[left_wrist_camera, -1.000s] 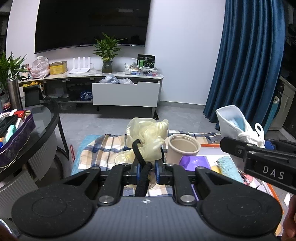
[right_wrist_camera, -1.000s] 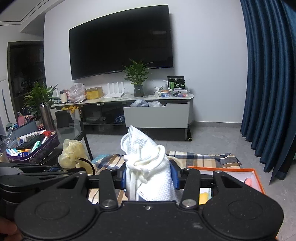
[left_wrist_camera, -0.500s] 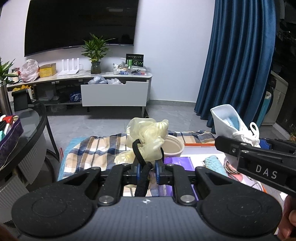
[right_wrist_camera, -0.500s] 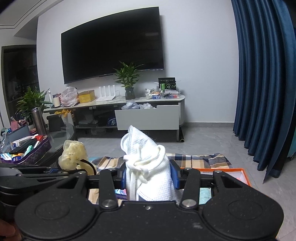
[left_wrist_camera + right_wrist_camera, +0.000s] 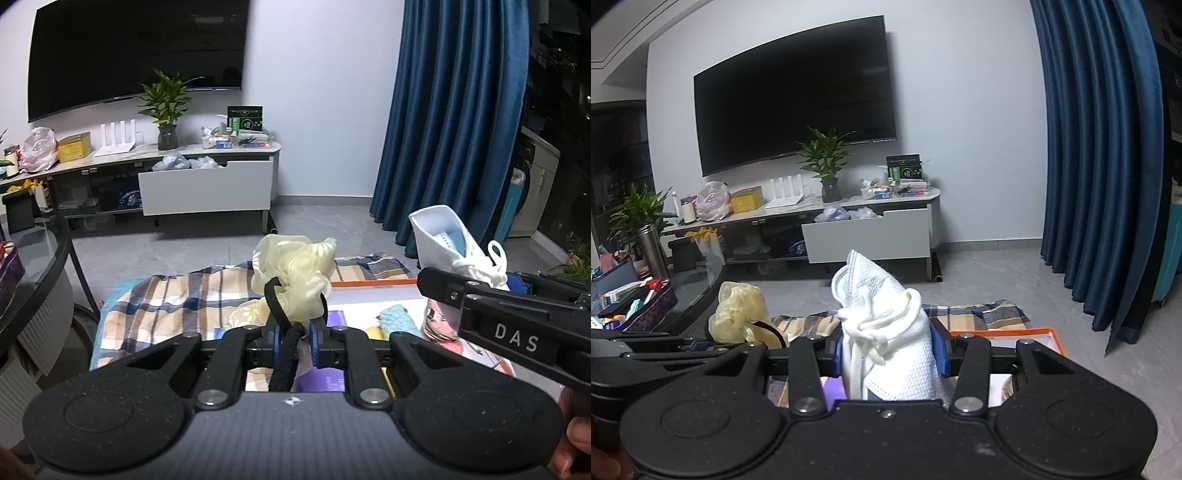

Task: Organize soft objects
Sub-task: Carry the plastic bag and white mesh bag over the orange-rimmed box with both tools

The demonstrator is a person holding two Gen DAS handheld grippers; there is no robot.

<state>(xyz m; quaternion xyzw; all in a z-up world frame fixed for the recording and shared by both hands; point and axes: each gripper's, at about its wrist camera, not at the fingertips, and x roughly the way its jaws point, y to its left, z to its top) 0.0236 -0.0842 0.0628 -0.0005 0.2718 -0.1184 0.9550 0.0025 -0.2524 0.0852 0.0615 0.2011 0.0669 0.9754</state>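
My left gripper (image 5: 293, 338) is shut on a pale yellow scrunchie (image 5: 295, 269) with a black elastic band (image 5: 280, 317) looped through it. The bundle stands up above the fingers. My right gripper (image 5: 886, 350) is shut on a folded white face mask (image 5: 882, 332) with knotted white ear loops. In the left wrist view the right gripper comes in from the right, and the face mask (image 5: 447, 240) shows a blue lining. In the right wrist view the yellow scrunchie (image 5: 738, 314) sits at the left. Both are held above an orange-rimmed tray (image 5: 373, 283).
A plaid cloth (image 5: 166, 302) covers the floor under the tray. On the tray lie a purple item (image 5: 325, 380), a light blue fuzzy piece (image 5: 397, 319) and something pink (image 5: 439, 325). A glass table (image 5: 690, 291) with a purple box stands left. A TV cabinet (image 5: 207, 184) and blue curtain (image 5: 450, 122) are behind.
Both grippers have drifted to the right over the tray together, each keeping its hold. The beige cup seen beside the scrunchie earlier is now out of sight.
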